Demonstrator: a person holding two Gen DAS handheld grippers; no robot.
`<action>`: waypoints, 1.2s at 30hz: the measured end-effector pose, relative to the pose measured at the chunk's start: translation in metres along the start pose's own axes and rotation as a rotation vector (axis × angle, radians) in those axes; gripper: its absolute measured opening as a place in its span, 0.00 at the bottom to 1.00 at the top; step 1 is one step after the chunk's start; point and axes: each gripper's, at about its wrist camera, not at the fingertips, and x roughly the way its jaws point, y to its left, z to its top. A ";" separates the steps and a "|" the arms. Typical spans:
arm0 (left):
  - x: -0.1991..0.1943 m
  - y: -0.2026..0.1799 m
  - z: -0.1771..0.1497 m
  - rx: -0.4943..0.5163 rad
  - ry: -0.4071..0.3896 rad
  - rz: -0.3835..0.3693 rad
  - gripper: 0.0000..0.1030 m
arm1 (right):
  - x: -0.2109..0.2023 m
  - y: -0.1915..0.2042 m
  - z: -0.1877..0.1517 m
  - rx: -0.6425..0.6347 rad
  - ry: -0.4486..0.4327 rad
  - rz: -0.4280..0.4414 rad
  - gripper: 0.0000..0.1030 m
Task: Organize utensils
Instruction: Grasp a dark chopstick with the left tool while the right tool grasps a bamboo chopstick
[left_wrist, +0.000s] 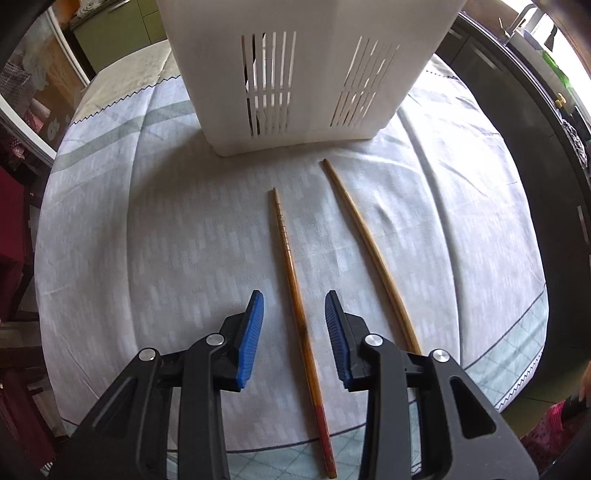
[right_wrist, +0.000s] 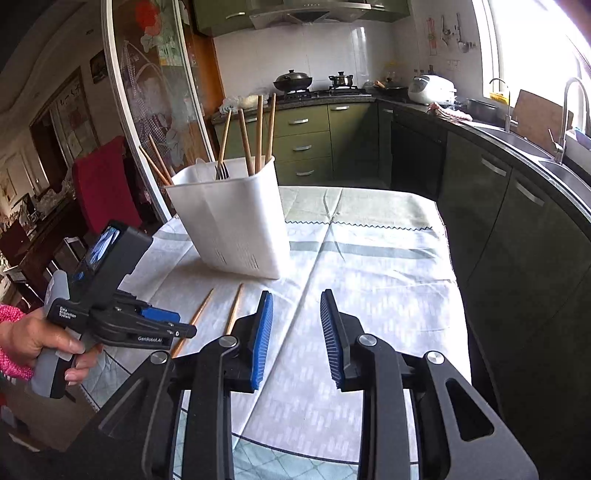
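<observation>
Two wooden chopsticks lie on the tablecloth in front of a white slotted utensil holder. The darker chopstick with a red end runs between the blue pads of my open left gripper. The paler chopstick lies to its right. In the right wrist view the holder stands upright with several chopsticks and a fork in it. The two loose chopsticks lie in front of it. My left gripper is over them. My right gripper is open and empty above the cloth.
The table has a pale patterned cloth. Dark kitchen cabinets and a sink run along the right. A red chair and a glass door stand to the left.
</observation>
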 end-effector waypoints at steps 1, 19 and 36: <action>0.002 0.001 0.001 -0.006 0.003 0.004 0.32 | 0.003 -0.001 -0.003 -0.001 0.011 0.001 0.28; -0.012 0.063 -0.020 -0.007 -0.010 0.055 0.06 | 0.114 0.059 -0.003 -0.124 0.300 0.100 0.28; -0.015 0.083 -0.023 -0.020 -0.027 0.038 0.06 | 0.194 0.104 -0.002 -0.207 0.457 0.005 0.27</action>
